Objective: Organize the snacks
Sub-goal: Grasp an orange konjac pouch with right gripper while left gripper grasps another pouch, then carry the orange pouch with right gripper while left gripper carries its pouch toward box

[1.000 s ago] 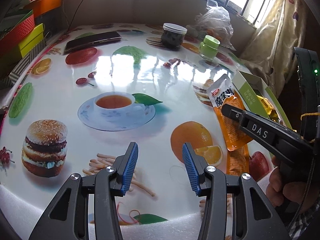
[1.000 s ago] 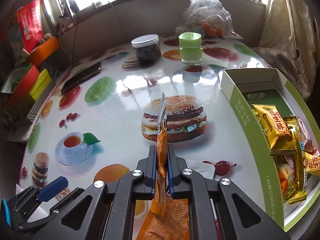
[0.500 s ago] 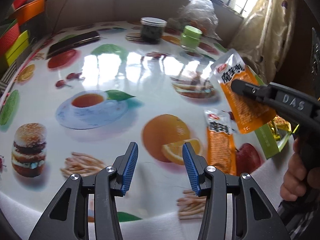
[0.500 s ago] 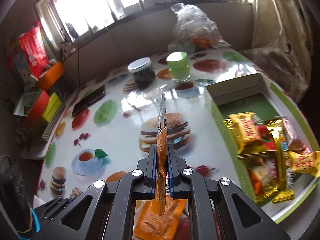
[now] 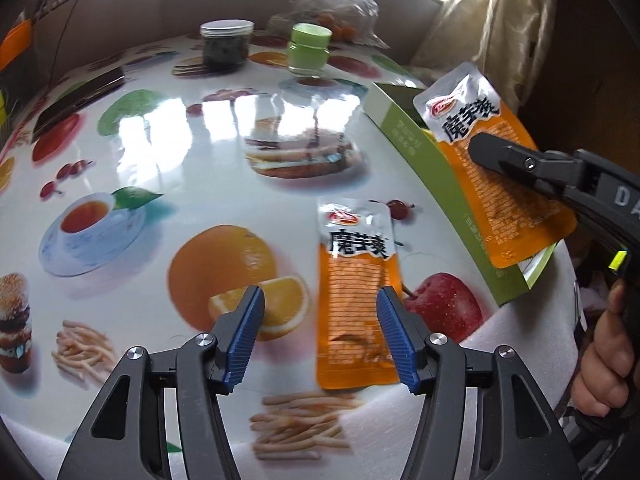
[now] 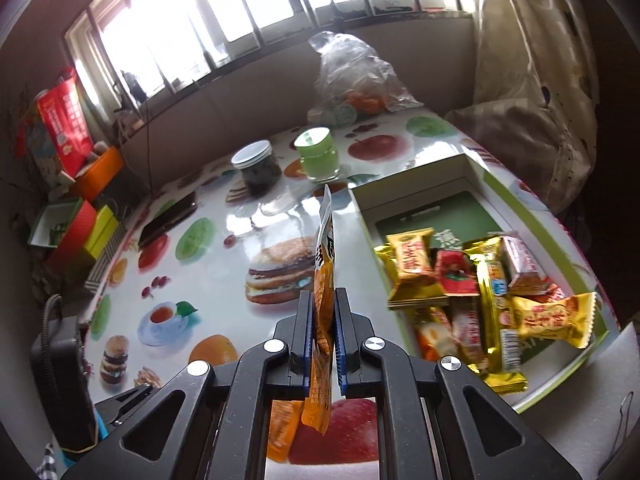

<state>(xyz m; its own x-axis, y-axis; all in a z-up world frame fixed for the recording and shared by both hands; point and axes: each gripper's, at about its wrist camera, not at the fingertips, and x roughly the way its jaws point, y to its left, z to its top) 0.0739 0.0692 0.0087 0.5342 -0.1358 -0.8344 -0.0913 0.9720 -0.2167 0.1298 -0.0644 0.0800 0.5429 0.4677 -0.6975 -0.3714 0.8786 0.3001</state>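
Here, right gripper (image 6: pixel 324 316) clamped on orange packet (image 6: pixel 323 280), lower end hidden; left gripper (image 5: pixel 320 336) just widened, empty.

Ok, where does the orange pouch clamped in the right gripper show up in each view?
Left wrist: held orange pouch at upper right, over the green box.
Right wrist: edge-on at centre, between the right gripper pads.
Shared landmark: green-lidded jar.

The right gripper (image 6: pixel 323 332) pinches an orange snack packet (image 6: pixel 325 276) edge-on above the table's (image 6: pixel 224 240) near edge, left of the snack-filled box (image 6: pixel 362 216).
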